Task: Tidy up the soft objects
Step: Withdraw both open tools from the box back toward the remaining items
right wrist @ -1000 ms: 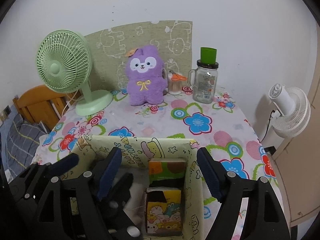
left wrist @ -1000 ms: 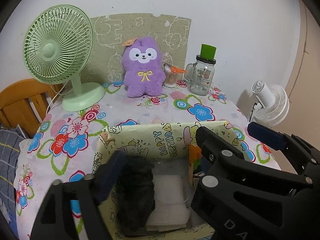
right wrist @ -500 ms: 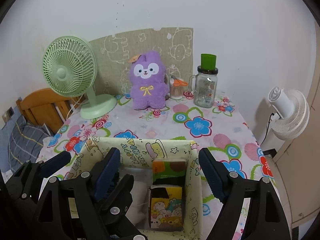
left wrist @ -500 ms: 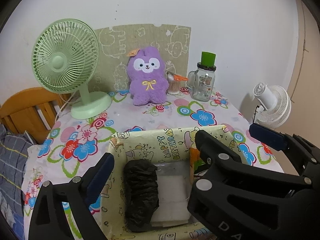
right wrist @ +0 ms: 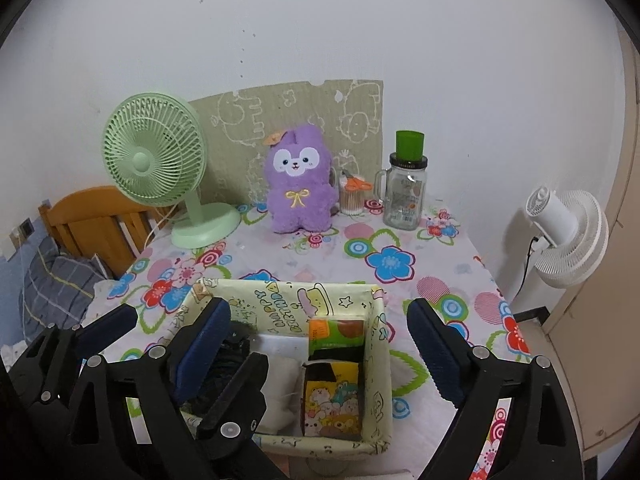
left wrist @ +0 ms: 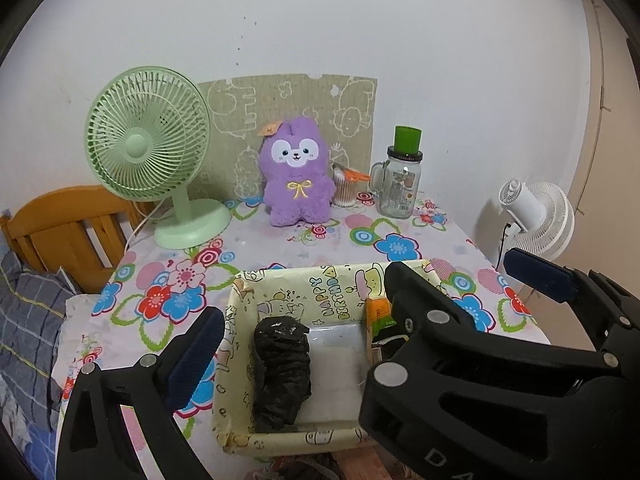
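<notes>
A table under a flower-printed white cloth (right wrist: 440,256) stands against a plain white wall (right wrist: 320,28). At its six o'clock edge sits a pale yellow cartoon-print storage box (right wrist: 378,344) holding a crumpled black plastic bundle (left wrist: 282,364). The left gripper (left wrist: 360,312) is spread wide and grips nothing; the right gripper (right wrist: 320,344) is opening, empty. At twelve o'clock sits a purple plush bunny (right wrist: 299,180).

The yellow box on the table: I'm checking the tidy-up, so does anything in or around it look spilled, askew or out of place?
Nothing stands out. The yellow box sits flat on the floral tablecloth; the black bundle, white packet and tissue packs all lie inside it. The purple plush sits upright at the back.
</notes>
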### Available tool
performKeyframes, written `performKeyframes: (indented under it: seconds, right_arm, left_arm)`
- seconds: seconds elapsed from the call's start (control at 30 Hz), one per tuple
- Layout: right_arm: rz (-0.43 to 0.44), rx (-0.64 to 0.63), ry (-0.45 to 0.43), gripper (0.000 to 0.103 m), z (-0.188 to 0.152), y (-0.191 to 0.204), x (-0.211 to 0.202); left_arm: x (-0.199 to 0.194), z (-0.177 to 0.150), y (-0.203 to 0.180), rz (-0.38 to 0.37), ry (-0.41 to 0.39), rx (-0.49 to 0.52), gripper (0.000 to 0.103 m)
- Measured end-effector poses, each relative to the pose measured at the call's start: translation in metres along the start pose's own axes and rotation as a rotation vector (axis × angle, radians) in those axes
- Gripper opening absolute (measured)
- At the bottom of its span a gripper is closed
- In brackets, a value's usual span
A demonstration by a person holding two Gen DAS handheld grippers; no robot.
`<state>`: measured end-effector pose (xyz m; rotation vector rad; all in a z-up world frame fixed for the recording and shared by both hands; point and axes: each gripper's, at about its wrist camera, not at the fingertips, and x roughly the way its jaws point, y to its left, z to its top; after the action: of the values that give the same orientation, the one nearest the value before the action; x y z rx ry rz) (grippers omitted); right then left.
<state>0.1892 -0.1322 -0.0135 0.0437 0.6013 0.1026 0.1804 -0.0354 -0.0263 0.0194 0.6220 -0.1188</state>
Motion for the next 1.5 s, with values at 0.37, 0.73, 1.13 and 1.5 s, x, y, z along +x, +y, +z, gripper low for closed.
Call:
performKeyframes:
  seconds: [0.37, 0.73, 1.13, 1.5]
  right_arm:
    - [-0.001, -0.015, -0.022, 0.098, -0.006, 0.005, -0.027]
    - [0.000, -0.019, -0.048, 0.098, -0.015, 0.008, -0.055]
    - [-0.002, -0.019, -0.063, 0.098, -0.032, 0.009, -0.075]
    - [-0.009, -0.015, -0.066, 0.098, -0.052, 0.005, -0.093]
  left_arm:
    - [-0.027, -0.007, -0.002, 0.006, -0.030, -0.006, 0.101]
    - [-0.053, -0.018, -0.006, 0.012, -0.061, -0.002, 0.101]
    - [-0.073, -0.033, -0.010, 0.014, -0.074, 0.003, 0.101]
    - [-0.089, -0.051, -0.018, 0.006, -0.081, 0.010, 0.101]
